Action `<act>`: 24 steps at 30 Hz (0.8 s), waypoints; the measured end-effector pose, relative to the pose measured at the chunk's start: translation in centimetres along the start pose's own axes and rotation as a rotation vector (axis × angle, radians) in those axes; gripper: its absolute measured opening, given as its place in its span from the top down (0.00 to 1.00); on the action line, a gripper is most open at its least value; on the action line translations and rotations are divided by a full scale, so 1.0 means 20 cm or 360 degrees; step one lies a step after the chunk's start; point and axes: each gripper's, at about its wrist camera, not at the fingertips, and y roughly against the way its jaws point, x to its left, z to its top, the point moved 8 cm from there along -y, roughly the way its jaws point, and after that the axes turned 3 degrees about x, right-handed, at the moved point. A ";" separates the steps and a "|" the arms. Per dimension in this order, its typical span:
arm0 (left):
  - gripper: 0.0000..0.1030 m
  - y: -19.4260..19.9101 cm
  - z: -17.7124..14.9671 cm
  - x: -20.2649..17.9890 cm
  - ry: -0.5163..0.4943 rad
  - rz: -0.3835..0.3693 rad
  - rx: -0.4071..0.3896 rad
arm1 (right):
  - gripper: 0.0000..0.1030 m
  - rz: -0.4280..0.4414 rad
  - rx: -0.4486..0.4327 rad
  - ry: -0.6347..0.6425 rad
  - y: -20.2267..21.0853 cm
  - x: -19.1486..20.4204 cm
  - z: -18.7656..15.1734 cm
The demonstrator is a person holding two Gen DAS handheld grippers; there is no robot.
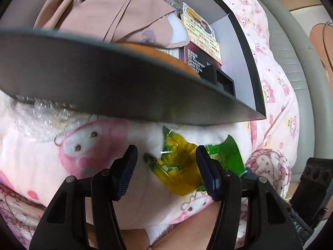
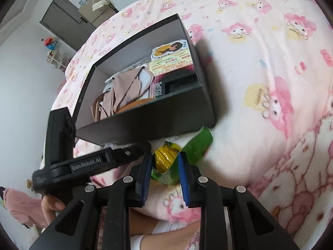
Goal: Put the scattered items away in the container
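A crinkled green and yellow snack packet [image 1: 179,166] [image 2: 165,159] lies on the pink blanket just in front of the black box [image 1: 124,83] [image 2: 149,120]. My left gripper [image 1: 167,168] is open and straddles the packet's yellow part; its left pad stands clear of it. My right gripper [image 2: 164,175] has its narrow jaws around the same packet, and I see no firm pinch. The left gripper's body [image 2: 93,163] reaches in from the left. Inside the box lie a beige cloth [image 1: 116,12] [image 2: 122,91] and a printed snack pack [image 1: 199,31] [image 2: 170,58].
A soft pink cartoon-print blanket [image 1: 83,145] [image 2: 260,83] covers the bed under everything. The box's near wall rises right behind the packet. A grey bed edge [image 1: 291,62] runs along the right. A hand [image 2: 50,206] holds the left gripper.
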 end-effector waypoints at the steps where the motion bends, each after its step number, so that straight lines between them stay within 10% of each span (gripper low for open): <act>1: 0.43 0.00 -0.01 0.00 0.0006 -0.0011 0.0008 | 0.79 0.0001 0.0006 -0.0015 0.00 -0.01 -0.01; 16: 0.31 -0.08 -0.08 0.00 -0.0070 -0.0053 0.0052 | 0.74 -0.0208 0.0075 0.0084 -0.08 -0.04 0.07; 24: 0.40 -0.01 -0.19 -0.02 -0.0078 -0.0093 0.0039 | 0.74 -0.0056 0.0173 0.0054 -0.12 -0.01 -0.03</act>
